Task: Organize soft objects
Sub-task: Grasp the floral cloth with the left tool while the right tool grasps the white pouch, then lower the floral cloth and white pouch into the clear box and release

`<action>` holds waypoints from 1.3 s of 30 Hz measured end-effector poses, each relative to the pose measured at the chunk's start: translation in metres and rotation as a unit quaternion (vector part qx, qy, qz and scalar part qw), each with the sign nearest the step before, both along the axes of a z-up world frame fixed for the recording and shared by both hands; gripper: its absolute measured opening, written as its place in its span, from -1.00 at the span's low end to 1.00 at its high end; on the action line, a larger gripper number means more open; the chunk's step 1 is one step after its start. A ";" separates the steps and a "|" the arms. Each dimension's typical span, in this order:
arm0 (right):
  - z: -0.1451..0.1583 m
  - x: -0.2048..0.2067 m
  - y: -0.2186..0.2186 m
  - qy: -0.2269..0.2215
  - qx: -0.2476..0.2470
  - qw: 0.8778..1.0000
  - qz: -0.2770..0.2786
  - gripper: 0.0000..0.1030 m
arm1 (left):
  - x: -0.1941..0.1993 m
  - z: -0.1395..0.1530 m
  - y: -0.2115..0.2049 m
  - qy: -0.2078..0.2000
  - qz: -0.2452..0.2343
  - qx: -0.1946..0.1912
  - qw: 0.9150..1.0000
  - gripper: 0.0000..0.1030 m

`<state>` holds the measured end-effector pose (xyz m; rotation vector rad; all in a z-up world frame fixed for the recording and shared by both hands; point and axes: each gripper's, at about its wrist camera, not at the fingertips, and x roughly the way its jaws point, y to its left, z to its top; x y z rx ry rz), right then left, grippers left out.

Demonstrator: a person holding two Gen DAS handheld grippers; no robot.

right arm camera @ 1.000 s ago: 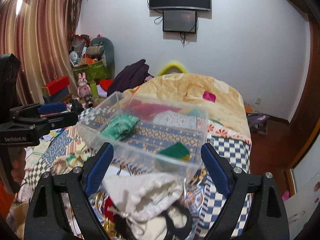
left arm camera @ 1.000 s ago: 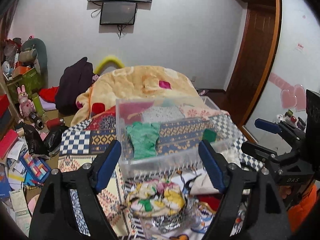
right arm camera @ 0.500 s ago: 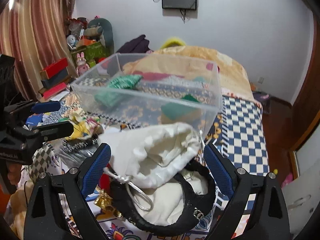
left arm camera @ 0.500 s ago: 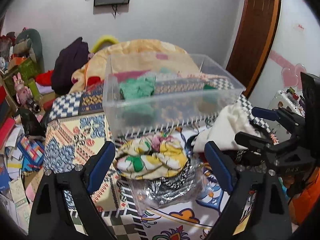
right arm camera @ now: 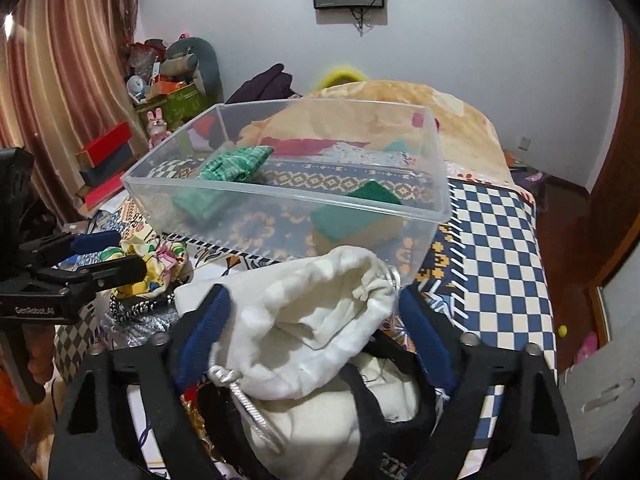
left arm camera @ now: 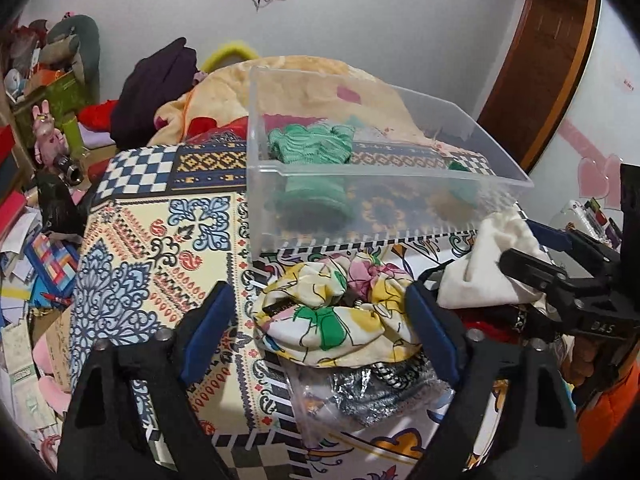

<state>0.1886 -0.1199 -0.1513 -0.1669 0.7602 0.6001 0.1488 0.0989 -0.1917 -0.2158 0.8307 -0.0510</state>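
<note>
The blue-padded fingers (left arm camera: 208, 332) of the left gripper (left arm camera: 320, 336) are seen spread wide and released, with a crumpled floral cloth in yellow, green, pink and white (left arm camera: 336, 316) lying between them; whether the pads touch it cannot be told. Under that cloth a clear plastic bag holding dark, glittery fabric (left arm camera: 368, 392) is seen on the patterned bedspread (left arm camera: 160, 240). The right gripper (right arm camera: 312, 336) is likewise held open, its blue-padded fingers (right arm camera: 204, 332) set on either side of a soft white drawstring pouch with a silver cord (right arm camera: 304, 320), which is not clamped; the left pad appears to lie against the pouch. The pouch is rested on a cream bag edged with black straps (right arm camera: 340, 412). Just beyond both cloths a clear rectangular plastic bin (right arm camera: 288, 200) is stood on the bedspread, and inside it a folded green knitted piece (right arm camera: 228, 168) is seen toward the left, with a darker green folded cloth (right arm camera: 356, 212) toward the right. In the left wrist view the same bin (left arm camera: 360, 184) and the knitted piece (left arm camera: 312, 168) are shown behind the floral cloth, and the white pouch (left arm camera: 488, 264) is seen beside it between the right gripper's fingers. A yellow-orange blanket (left arm camera: 304, 80) is heaped behind the bin.
</note>
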 end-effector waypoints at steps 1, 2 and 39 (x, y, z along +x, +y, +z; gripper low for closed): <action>0.000 -0.001 0.002 -0.001 -0.003 1.000 0.001 0.43 | 0.001 -0.001 -0.001 0.002 -0.003 -0.004 1.000 0.51; 0.000 -0.002 0.003 -0.004 -0.005 1.000 0.001 0.32 | 0.002 -0.003 -0.002 0.005 -0.006 -0.007 1.000 0.41; 0.096 -0.029 0.001 -0.136 0.074 0.987 0.031 -0.80 | -0.034 0.119 -0.026 -0.161 -0.030 0.005 0.986 -0.48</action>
